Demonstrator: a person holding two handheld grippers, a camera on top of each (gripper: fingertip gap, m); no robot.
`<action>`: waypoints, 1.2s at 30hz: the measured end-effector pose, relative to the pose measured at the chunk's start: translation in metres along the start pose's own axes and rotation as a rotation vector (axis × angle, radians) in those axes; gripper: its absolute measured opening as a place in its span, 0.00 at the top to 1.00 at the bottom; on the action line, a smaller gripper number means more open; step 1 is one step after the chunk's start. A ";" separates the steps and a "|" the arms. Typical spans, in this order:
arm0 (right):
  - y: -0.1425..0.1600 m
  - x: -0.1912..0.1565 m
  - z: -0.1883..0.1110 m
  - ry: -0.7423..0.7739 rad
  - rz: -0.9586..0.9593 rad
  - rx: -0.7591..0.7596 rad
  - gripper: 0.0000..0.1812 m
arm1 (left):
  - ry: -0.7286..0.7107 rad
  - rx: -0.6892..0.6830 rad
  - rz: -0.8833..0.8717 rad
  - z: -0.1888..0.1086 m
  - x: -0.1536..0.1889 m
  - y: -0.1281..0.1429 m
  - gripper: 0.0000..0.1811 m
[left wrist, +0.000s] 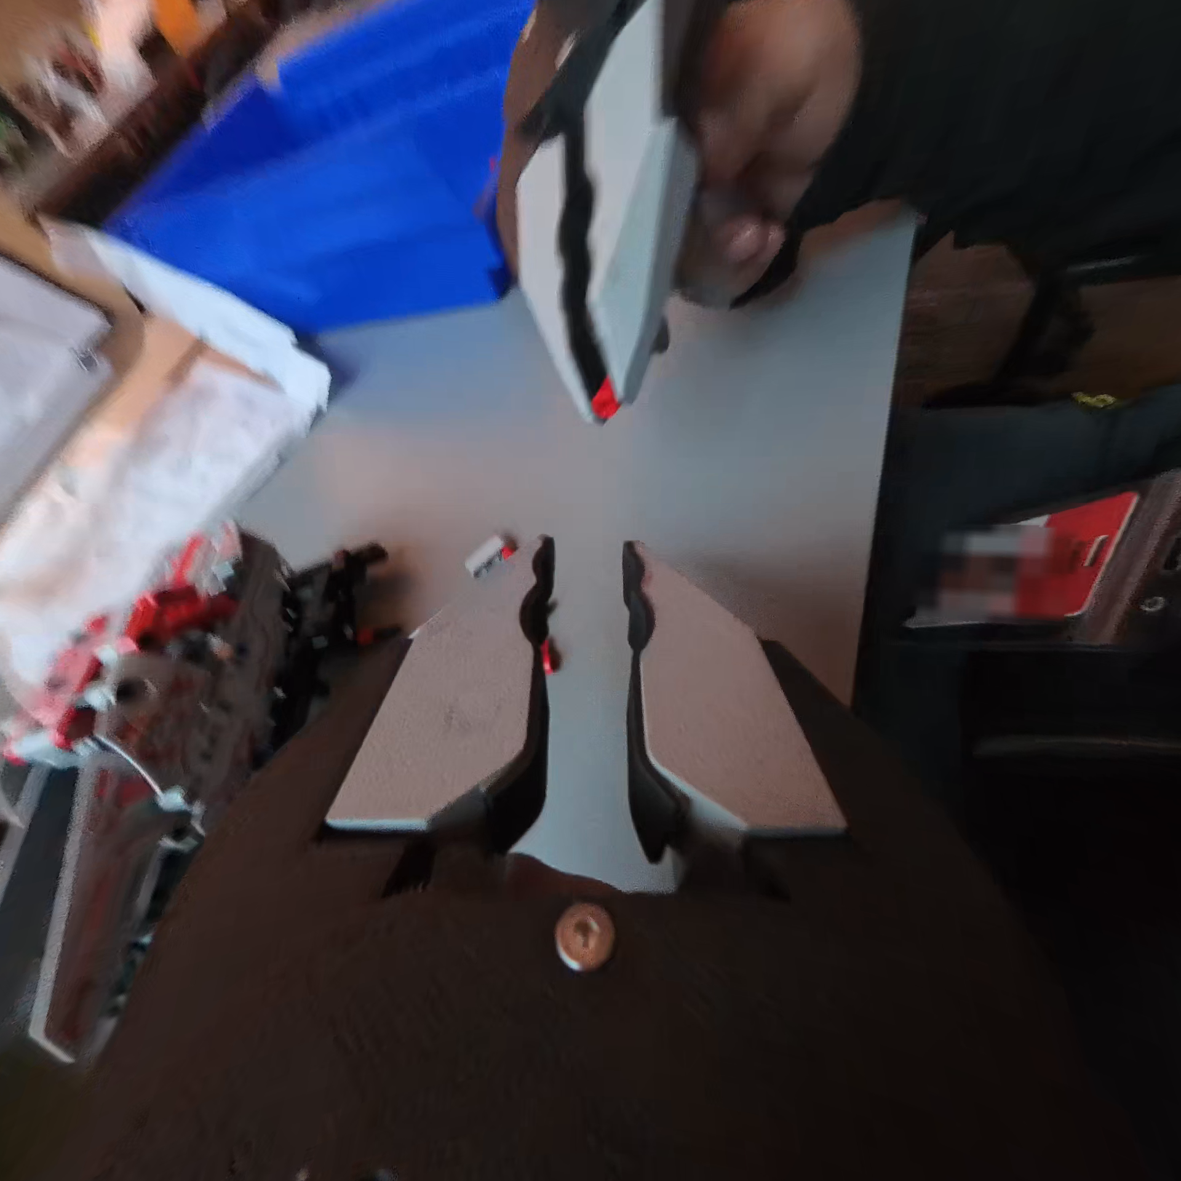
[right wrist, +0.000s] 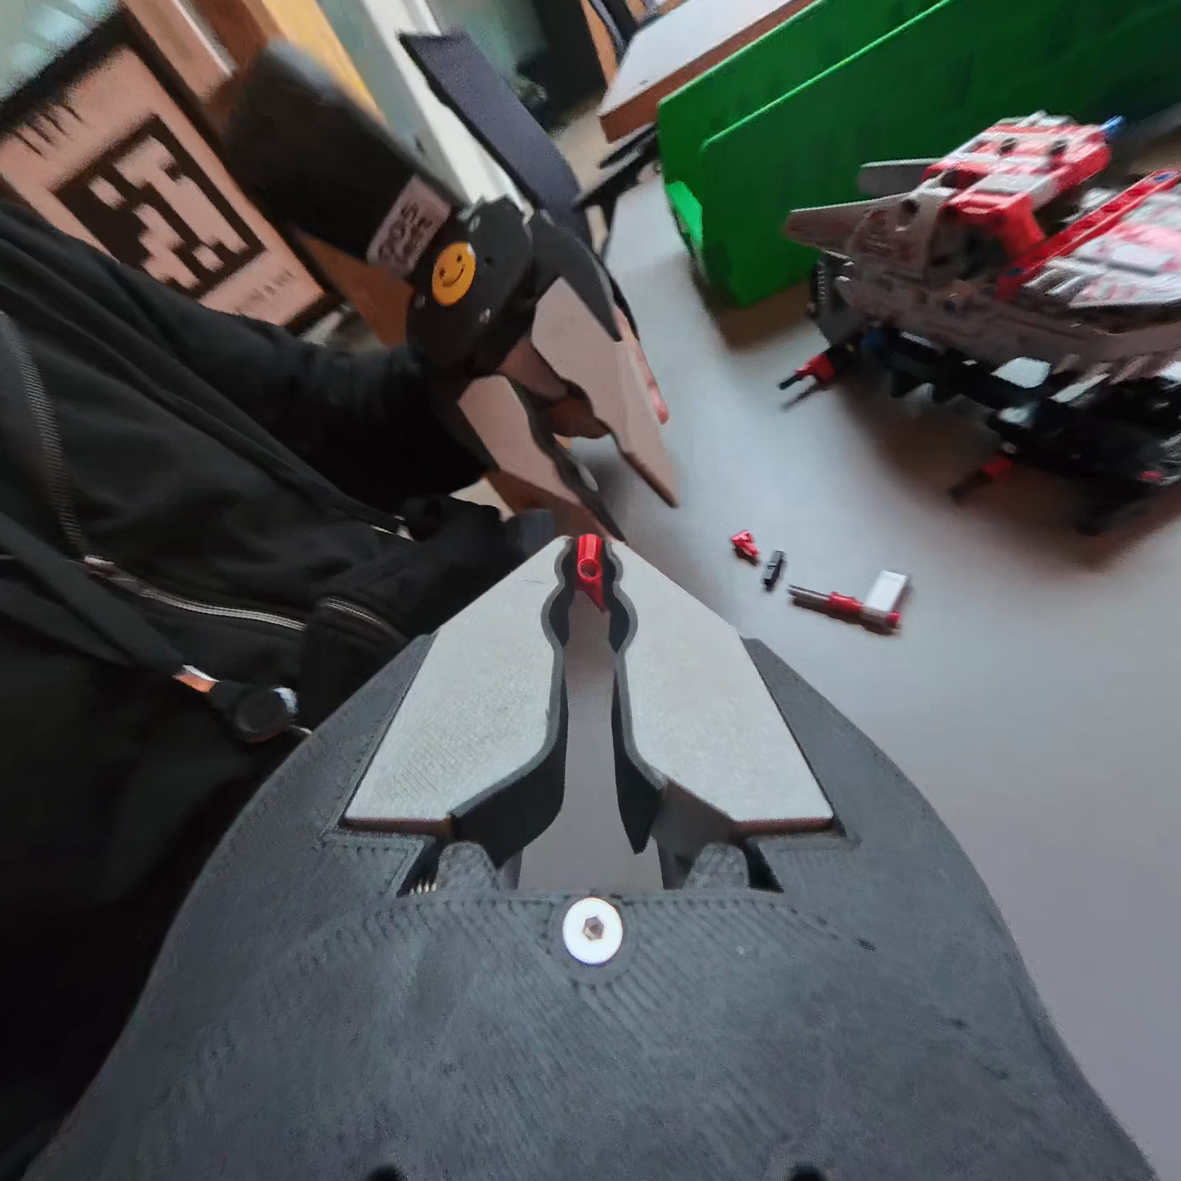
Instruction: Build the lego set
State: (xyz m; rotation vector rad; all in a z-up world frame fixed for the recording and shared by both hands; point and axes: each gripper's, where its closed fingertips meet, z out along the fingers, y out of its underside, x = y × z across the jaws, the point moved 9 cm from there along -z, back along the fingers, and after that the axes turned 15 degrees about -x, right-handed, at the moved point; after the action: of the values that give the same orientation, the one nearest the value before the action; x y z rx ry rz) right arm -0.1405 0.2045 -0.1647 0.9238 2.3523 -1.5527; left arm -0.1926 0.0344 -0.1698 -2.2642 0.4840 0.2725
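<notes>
Lego model (right wrist: 997, 268), a large grey, red and black build, stands at the far right of the grey table (right wrist: 895, 831) in the right wrist view, just in front of a green divider (right wrist: 831, 128). Four loose pieces lie on the table near of it, between the model and the grippers: a small red piece (right wrist: 744, 545), a short black piece (right wrist: 774, 568), a dark axle with a red connector (right wrist: 843, 608), and a white tile (right wrist: 887, 589) touching that axle's far end.

One right gripper (right wrist: 589, 562) is pinched onto a red lego pin (right wrist: 588, 567), held at the very tips of its jaws above the table. One left gripper (left wrist: 588, 549) has its jaws parted with nothing between them; the bare table shows through the gap. In the right wrist view it hangs at far left, close in front of the right gripper's tips, with a yellow smiley sticker (right wrist: 453, 273) on its body.

In the left wrist view (heavily blurred) the model sits at the left edge, partly hidden behind a cardboard box (left wrist: 128, 409), with a blue divider (left wrist: 332, 172) beyond. A person in a black jacket (right wrist: 192, 479) fills the near left.
</notes>
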 end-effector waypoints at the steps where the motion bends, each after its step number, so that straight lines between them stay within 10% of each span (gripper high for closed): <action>1: 0.000 0.001 0.001 -0.038 0.032 0.000 0.98 | -0.057 0.016 0.065 -0.001 0.005 -0.004 0.90; 11: 0.004 0.010 0.012 -0.399 0.333 0.055 0.98 | -0.225 0.106 0.202 -0.002 0.021 -0.017 0.89; 36: 0.011 0.029 0.024 -0.335 0.476 0.056 0.98 | 0.007 0.121 -0.080 0.011 0.002 -0.004 0.97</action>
State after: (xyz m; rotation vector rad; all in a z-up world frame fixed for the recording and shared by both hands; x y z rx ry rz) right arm -0.1616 0.1979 -0.1977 1.0438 1.7144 -1.4445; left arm -0.1898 0.0443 -0.1752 -2.1613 0.4018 0.1901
